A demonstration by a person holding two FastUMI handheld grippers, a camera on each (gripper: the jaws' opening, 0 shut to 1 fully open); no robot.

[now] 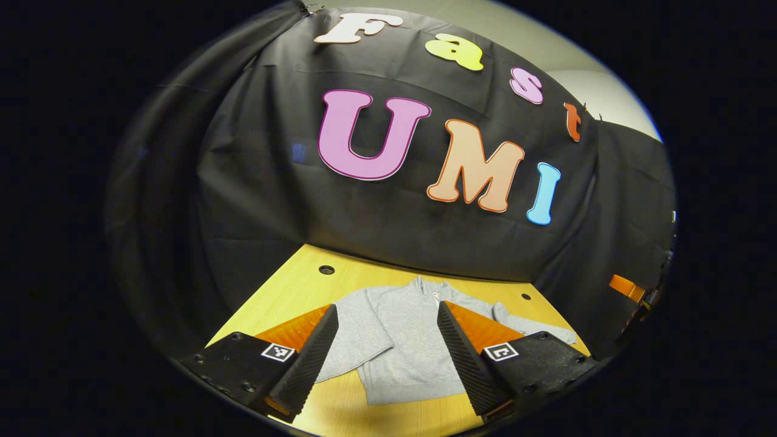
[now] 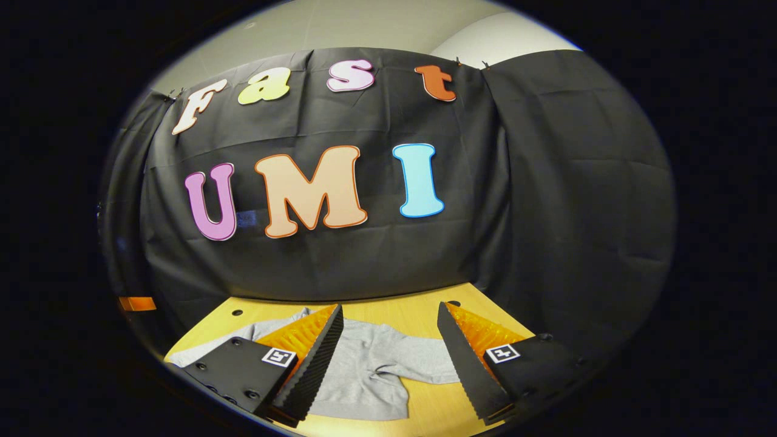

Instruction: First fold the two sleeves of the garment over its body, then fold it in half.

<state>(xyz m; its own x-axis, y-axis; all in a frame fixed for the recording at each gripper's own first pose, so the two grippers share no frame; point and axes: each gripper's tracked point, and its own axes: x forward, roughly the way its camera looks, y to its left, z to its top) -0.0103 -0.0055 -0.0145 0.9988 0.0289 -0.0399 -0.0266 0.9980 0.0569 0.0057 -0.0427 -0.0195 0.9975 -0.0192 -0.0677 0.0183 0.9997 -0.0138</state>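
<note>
A grey sweatshirt [image 1: 400, 340] lies flat on the yellow wooden table [image 1: 291, 285], collar toward the booth's wall. In the left gripper view one sleeve [image 1: 355, 340] lies down along the body's left side and the other sleeve [image 1: 537, 329] stretches out to the right. My left gripper [image 1: 387, 308] hovers open above the garment, holding nothing. In the right gripper view the sweatshirt [image 2: 370, 364] lies below my right gripper [image 2: 390, 307], which is open and holds nothing. One sleeve [image 2: 425, 369] reaches right between the fingers, and grey cloth [image 2: 194, 354] shows past the left finger.
The black cloth wall closes the table's far side and both flanks. Small round holes [image 1: 326, 269] [image 1: 525, 297] [image 2: 237, 312] mark the tabletop near the back. An orange part [image 1: 625, 286] [image 2: 136, 303] shows at the side edge of each view.
</note>
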